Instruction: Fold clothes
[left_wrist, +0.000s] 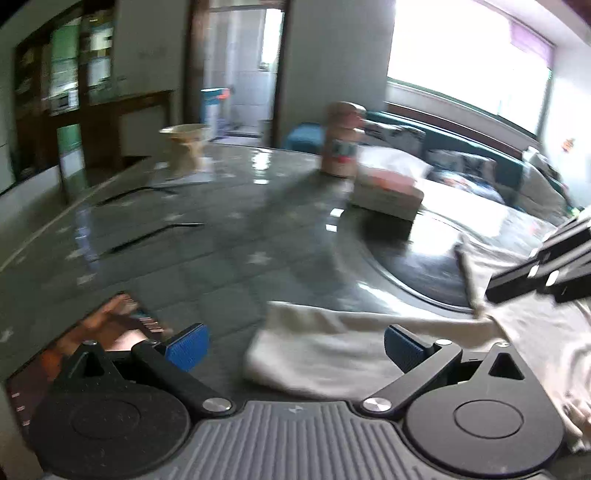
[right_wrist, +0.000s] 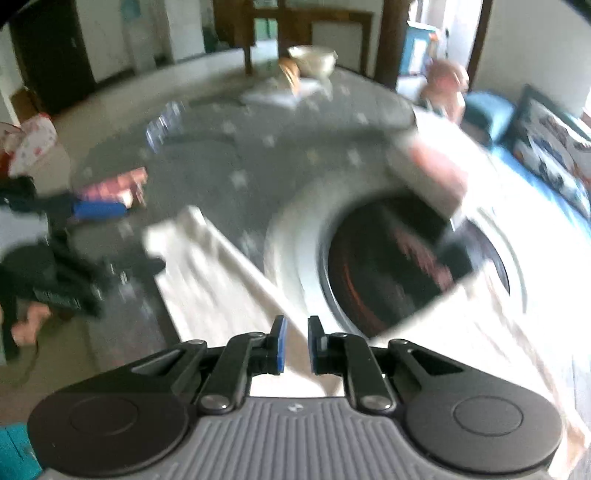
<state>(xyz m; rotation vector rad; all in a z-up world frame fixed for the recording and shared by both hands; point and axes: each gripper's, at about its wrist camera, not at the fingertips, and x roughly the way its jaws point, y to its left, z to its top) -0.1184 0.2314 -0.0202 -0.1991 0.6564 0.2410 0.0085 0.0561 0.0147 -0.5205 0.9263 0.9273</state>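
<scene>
A white garment (left_wrist: 332, 343) lies rumpled on the grey star-patterned table (left_wrist: 207, 251), partly over a round glass turntable (left_wrist: 417, 273). My left gripper (left_wrist: 295, 347) hangs wide open just above the garment's left end, with nothing between its blue pads. In the right wrist view my right gripper (right_wrist: 296, 345) is shut on a folded edge of the white garment (right_wrist: 221, 258), which is lifted and stretches away to the left. The left wrist view shows that right gripper (left_wrist: 498, 291) at the far right, holding the cloth up. Both views are motion-blurred.
A tissue box (left_wrist: 388, 192) and a pink canister (left_wrist: 341, 140) stand on the turntable's far side. A pale bowl (left_wrist: 184, 144) sits near the table's back edge. A book (left_wrist: 122, 325) lies at the near left edge. A sofa (left_wrist: 480, 162) stands behind the table.
</scene>
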